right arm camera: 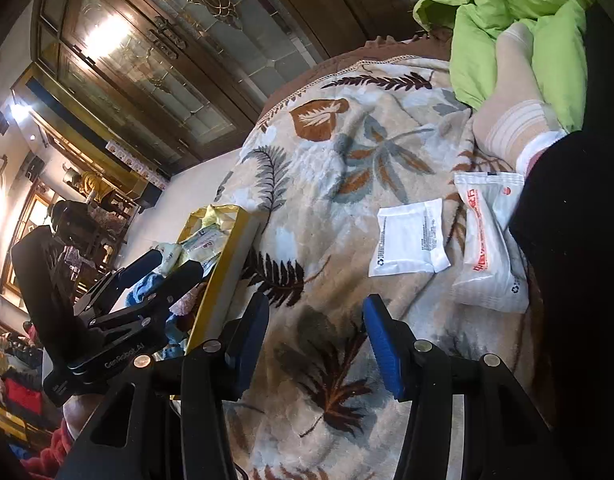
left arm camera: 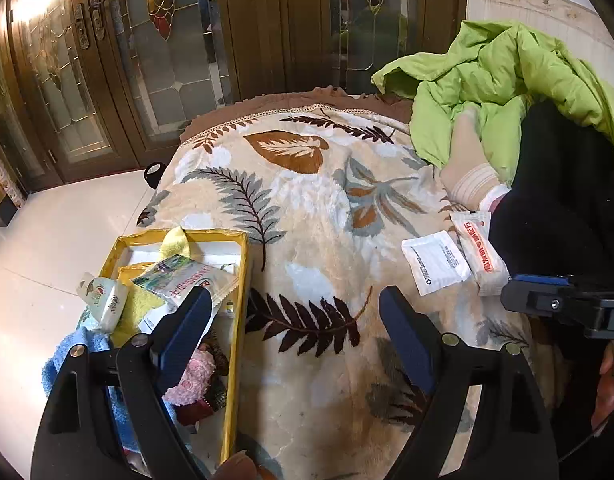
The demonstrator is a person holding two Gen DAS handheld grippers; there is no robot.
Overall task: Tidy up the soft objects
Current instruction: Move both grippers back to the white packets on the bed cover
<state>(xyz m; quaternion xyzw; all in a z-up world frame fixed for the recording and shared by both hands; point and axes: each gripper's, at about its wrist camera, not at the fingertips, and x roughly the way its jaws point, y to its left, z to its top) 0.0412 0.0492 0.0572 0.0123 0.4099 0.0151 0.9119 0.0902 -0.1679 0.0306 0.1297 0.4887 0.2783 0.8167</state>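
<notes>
Yellow box (left arm camera: 239,280) mostly full; we've 2 white packets (left arm camera: 435,262) left on bed (left arm camera: 307,208). Both grippers' jaws wide open, empty.

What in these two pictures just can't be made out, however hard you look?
- Bottom of the yellow box: left wrist view, buried under packets and towels and crossed by the left gripper fingers.
- Print on the white square packet and the red-lettered packet: too small in both views.
- Right gripper: left wrist view, cut off by the edge.
- Green quilt: partly behind a dark shape.
</notes>
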